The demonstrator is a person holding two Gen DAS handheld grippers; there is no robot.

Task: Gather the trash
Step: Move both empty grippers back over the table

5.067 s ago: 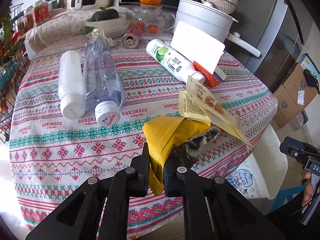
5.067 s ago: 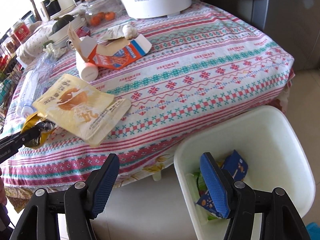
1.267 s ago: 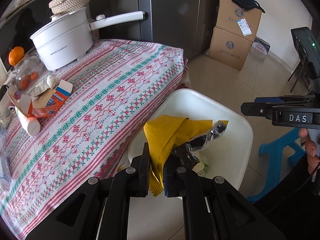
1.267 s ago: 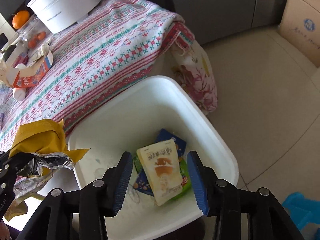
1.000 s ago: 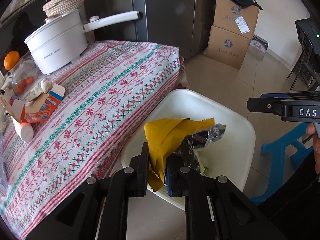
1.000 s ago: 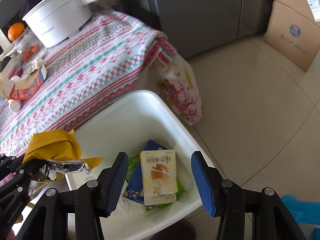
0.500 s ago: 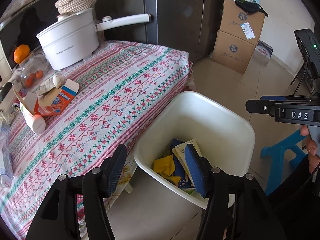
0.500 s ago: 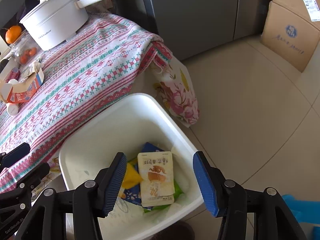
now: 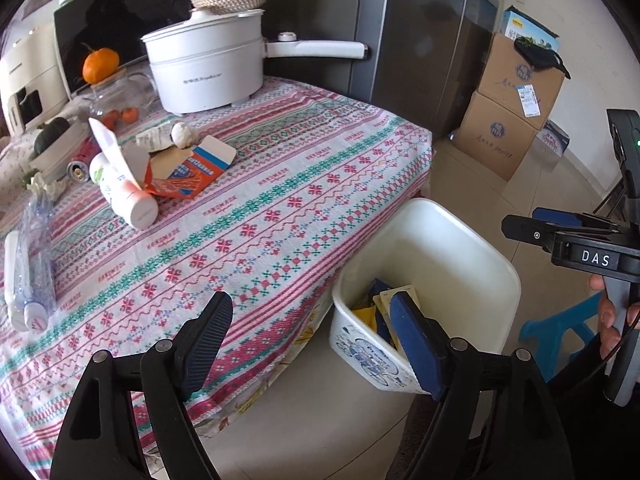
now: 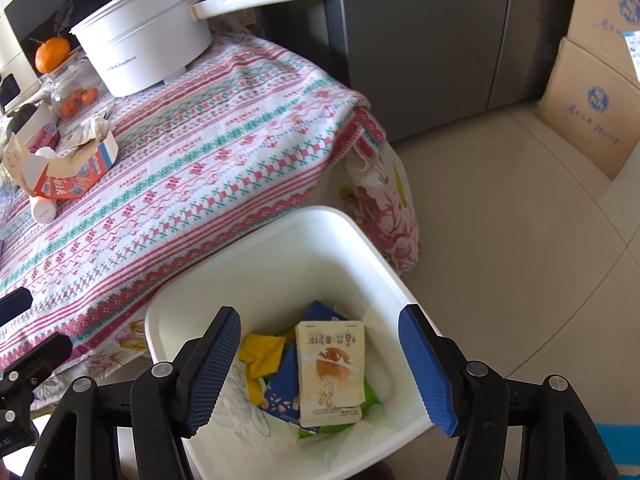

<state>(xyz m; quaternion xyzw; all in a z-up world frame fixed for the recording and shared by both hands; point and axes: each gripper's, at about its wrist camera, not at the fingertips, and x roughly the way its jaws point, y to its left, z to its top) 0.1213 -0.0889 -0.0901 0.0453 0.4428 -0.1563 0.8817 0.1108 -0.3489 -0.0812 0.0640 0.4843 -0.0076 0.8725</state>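
Note:
A white trash bin (image 10: pixel 280 236) stands on the floor beside the table. Inside lie a yellow wrapper (image 10: pixel 260 354), a cream snack pouch (image 10: pixel 330 368) and blue and green packets. The bin also shows in the left wrist view (image 9: pixel 452 248). My left gripper (image 9: pixel 312 336) is open and empty, above the table's edge and the bin's near rim. My right gripper (image 10: pixel 320 364) is open and empty, above the bin. On the tablecloth lie a torn orange carton (image 9: pixel 188 170), a white tube (image 9: pixel 124 188) and a crushed clear bottle (image 9: pixel 34 248).
A white pot (image 9: pixel 204 68) with a long handle, an orange (image 9: pixel 100 65), a glass jar and bowls stand at the table's back. A grey fridge (image 10: pixel 420 40) and cardboard boxes (image 9: pixel 512 120) are behind. A blue stool (image 9: pixel 560 324) is right of the bin.
My left gripper opened and the yellow wrapper fell into the bin. It then drew back towards the table. My right gripper stayed open above the bin.

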